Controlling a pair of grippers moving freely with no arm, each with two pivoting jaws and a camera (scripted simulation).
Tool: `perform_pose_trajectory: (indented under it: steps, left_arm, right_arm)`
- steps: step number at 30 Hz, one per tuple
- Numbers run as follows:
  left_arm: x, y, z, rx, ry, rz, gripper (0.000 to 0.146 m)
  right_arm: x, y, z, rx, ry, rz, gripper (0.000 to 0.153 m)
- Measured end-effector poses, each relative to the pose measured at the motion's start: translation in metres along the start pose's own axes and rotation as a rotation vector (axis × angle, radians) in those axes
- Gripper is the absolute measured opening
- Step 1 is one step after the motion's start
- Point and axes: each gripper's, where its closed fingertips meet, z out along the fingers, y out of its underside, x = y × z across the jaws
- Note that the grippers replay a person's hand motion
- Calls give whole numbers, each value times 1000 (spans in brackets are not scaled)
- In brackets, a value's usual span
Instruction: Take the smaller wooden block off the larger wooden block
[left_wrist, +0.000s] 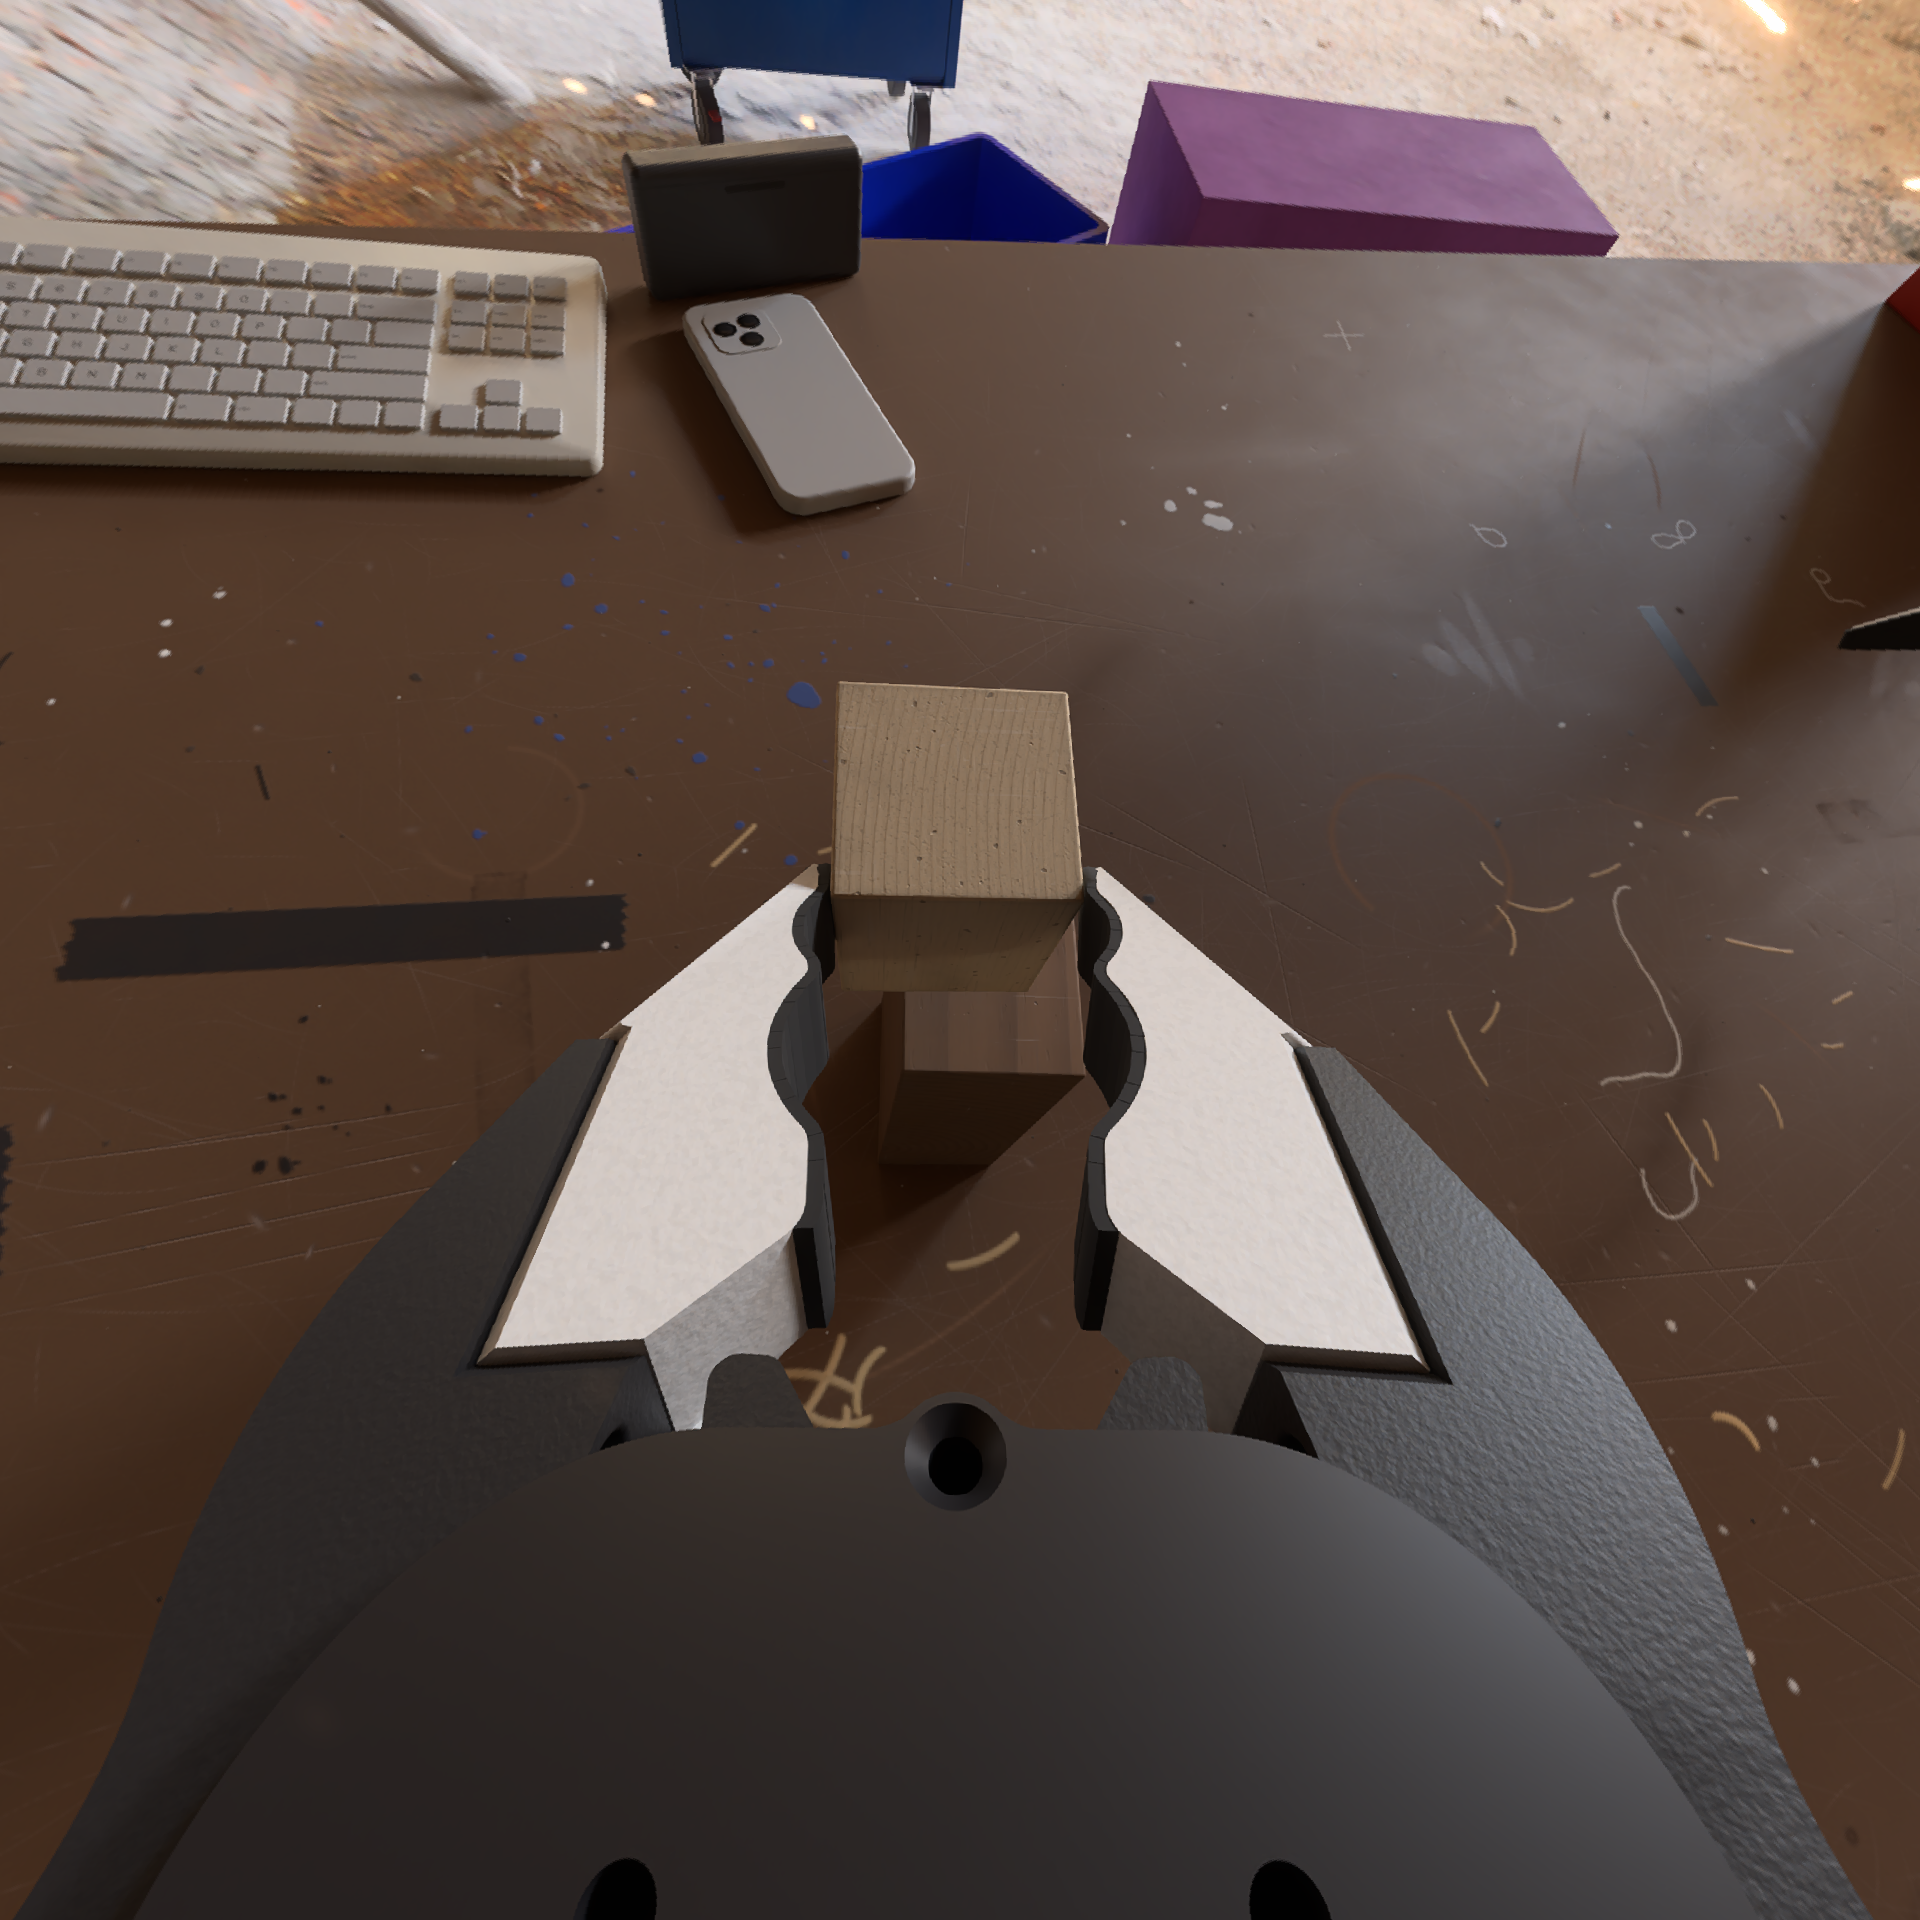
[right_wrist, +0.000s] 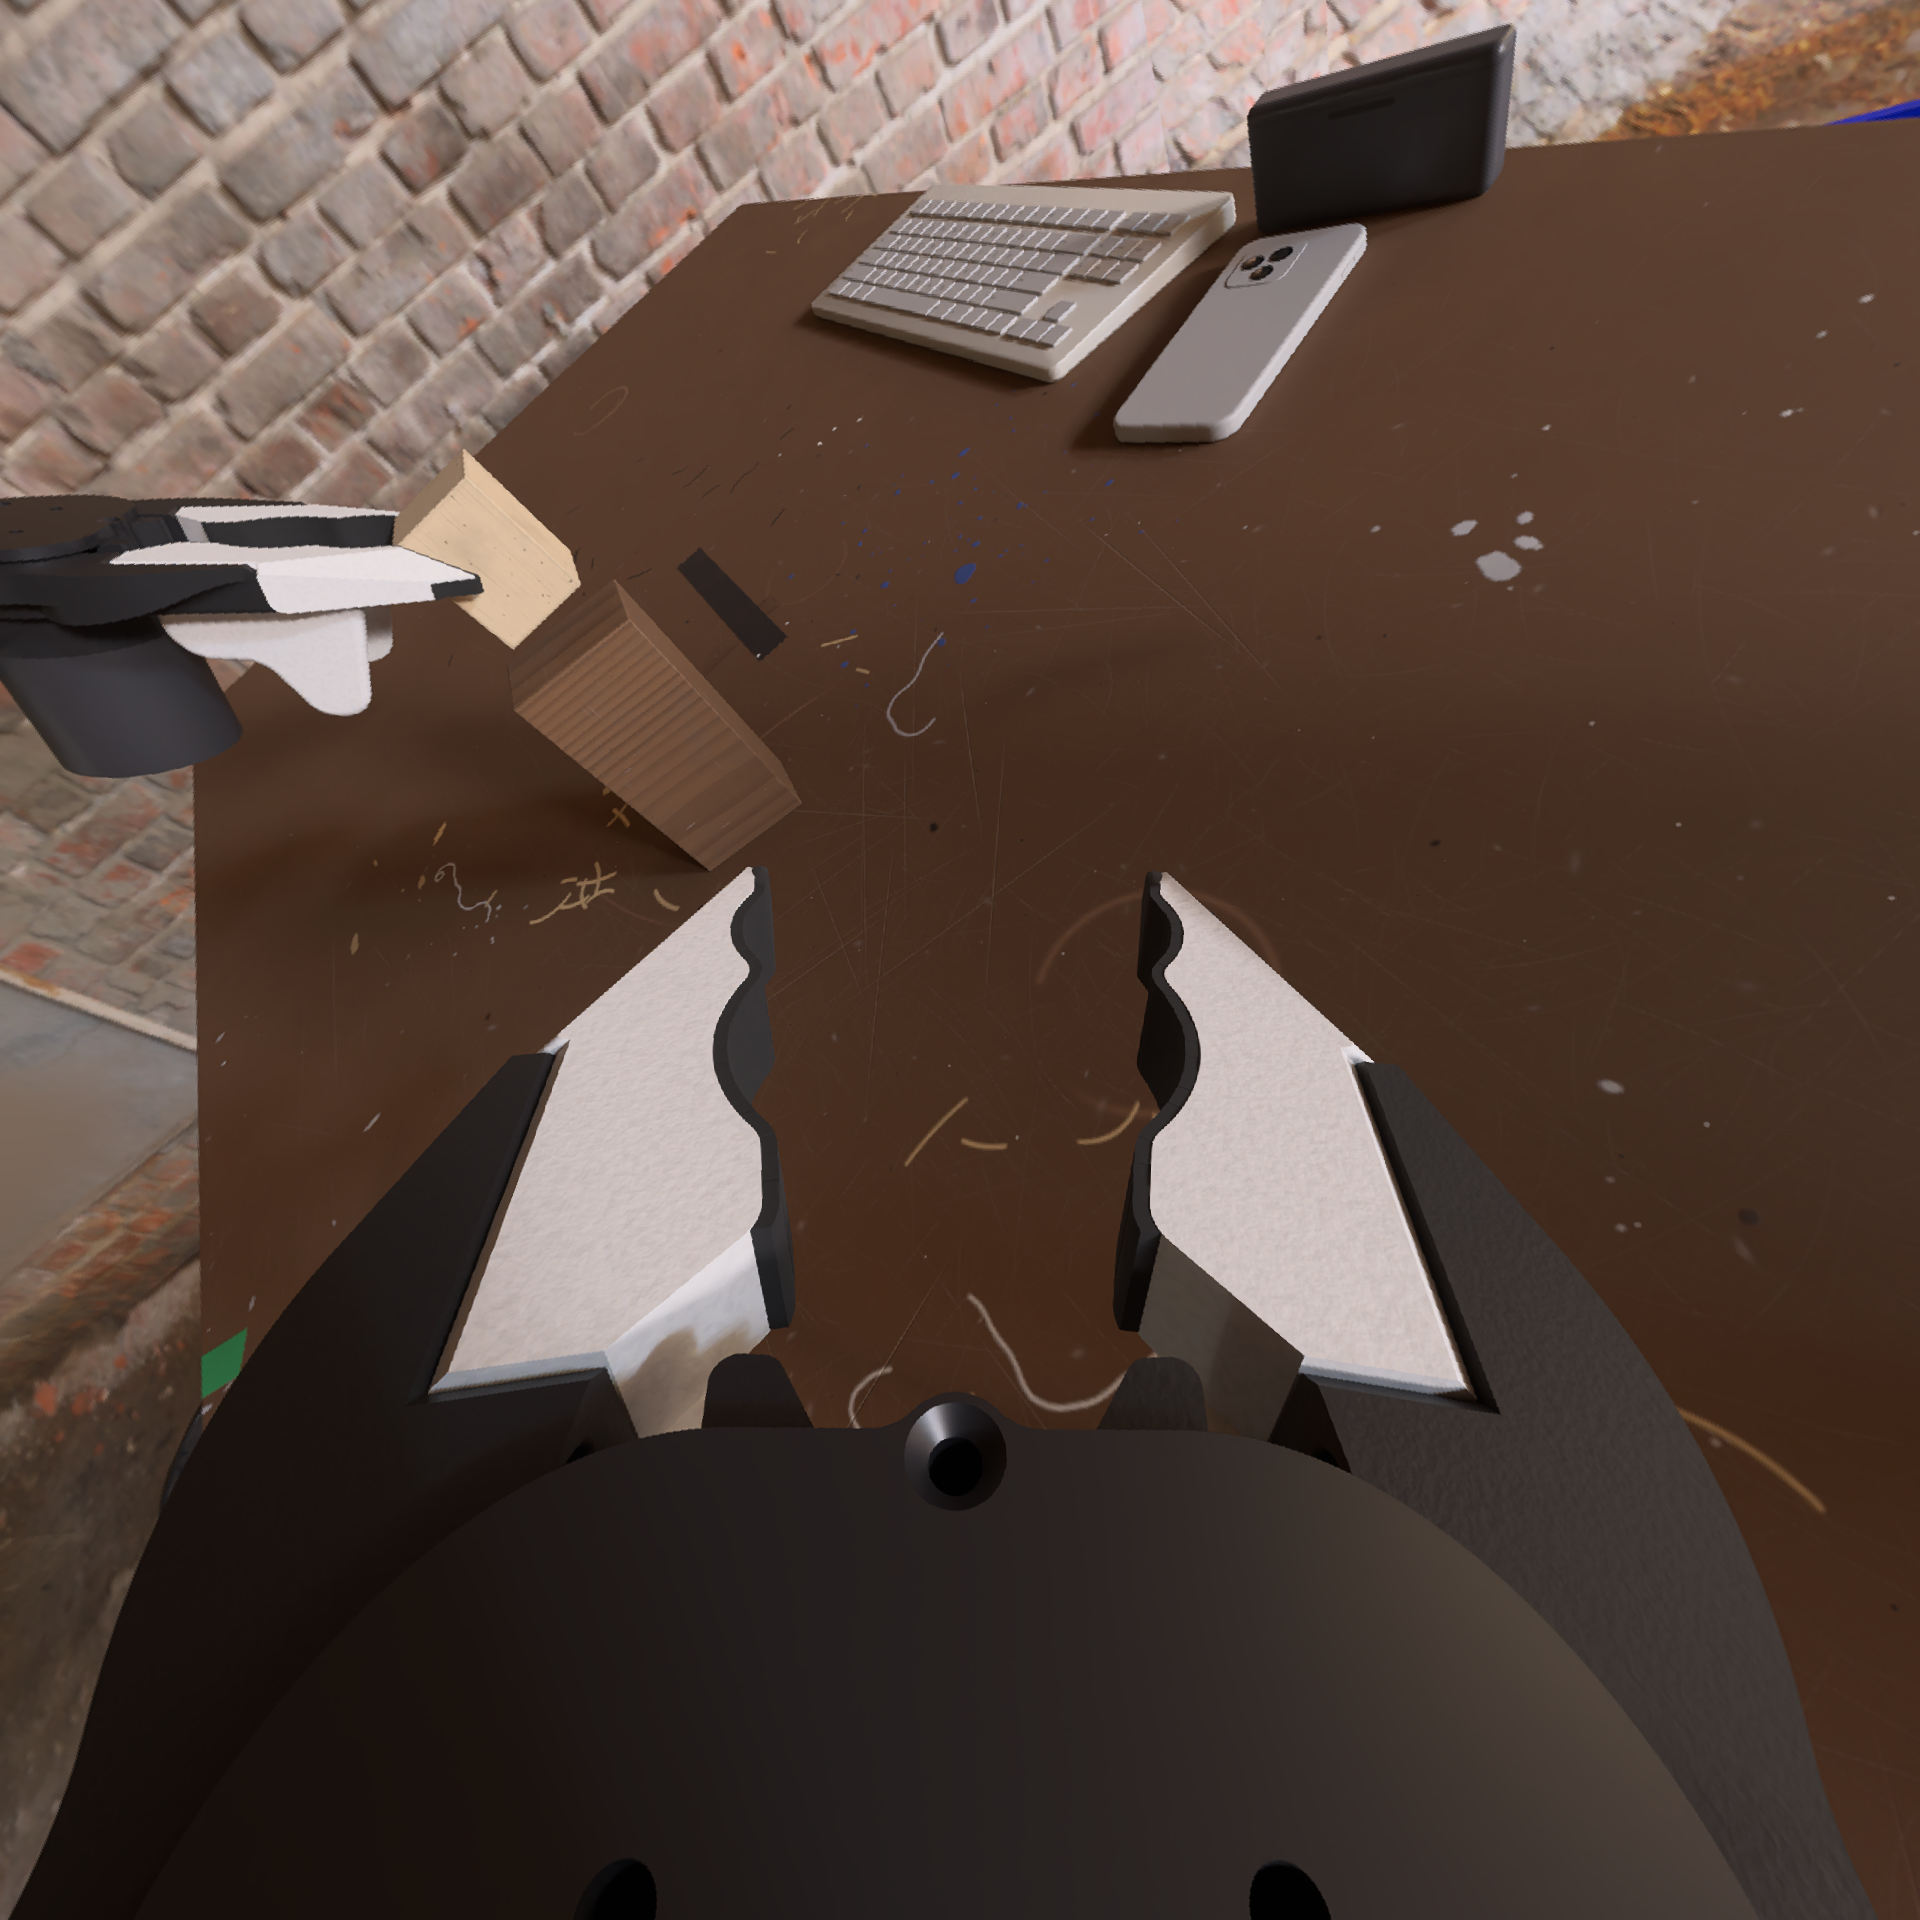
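Observation:
My left gripper (left_wrist: 954, 894) is shut on the smaller, pale wooden block (left_wrist: 951, 800) and holds it just above the larger, darker wooden block (left_wrist: 982, 1081), which stands on the brown table. In the right wrist view the left gripper (right_wrist: 436, 566) holds the pale block (right_wrist: 494, 551) at the top end of the darker block (right_wrist: 655, 717); I cannot tell whether the two touch. My right gripper (right_wrist: 954, 883) is open and empty, just off the darker block's base.
A beige keyboard (left_wrist: 281, 348), a grey phone (left_wrist: 800, 405) and a black box (left_wrist: 743, 213) lie at the table's far side. A strip of black tape (left_wrist: 343, 935) is stuck left of the blocks. A purple box (left_wrist: 1351, 177) and a blue bin (left_wrist: 977, 192) stand beyond the table.

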Motion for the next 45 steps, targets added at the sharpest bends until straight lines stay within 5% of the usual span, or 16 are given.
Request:
perform_pose_trajectory:
  steps: [45]
  left_arm:
    - [-3, -1, 7, -8, -114, 27, 47]
  right_arm:
    - [42, 11, -12, 17, 2, 4, 71]
